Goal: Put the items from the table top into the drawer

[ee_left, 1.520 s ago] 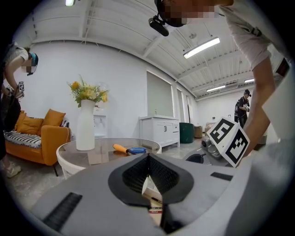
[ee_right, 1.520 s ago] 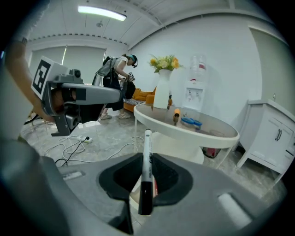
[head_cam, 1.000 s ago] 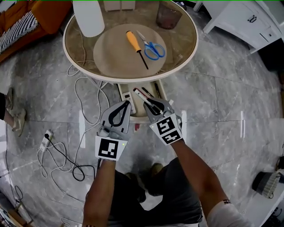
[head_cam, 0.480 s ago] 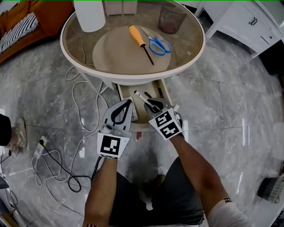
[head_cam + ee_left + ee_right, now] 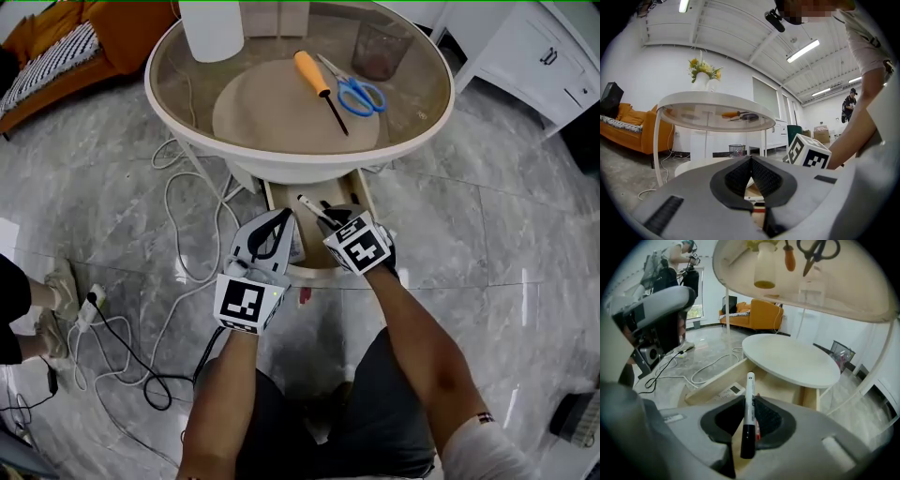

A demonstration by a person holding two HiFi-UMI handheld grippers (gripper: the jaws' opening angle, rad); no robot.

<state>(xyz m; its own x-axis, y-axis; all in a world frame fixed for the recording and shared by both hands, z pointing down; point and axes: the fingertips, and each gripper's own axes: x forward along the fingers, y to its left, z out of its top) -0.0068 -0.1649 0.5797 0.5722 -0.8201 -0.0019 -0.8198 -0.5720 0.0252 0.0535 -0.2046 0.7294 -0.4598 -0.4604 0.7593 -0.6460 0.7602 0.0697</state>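
Sticking out of the right claw (image 5: 327, 216) is a marker (image 5: 750, 390), squeezed tight over the drawer (image 5: 713, 384). The left claw (image 5: 751, 160) is closed, empty.

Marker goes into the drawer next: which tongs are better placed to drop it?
Right. The right tongs grip the marker, tilted down over the open drawer. The left tongs are shut and empty beside them.
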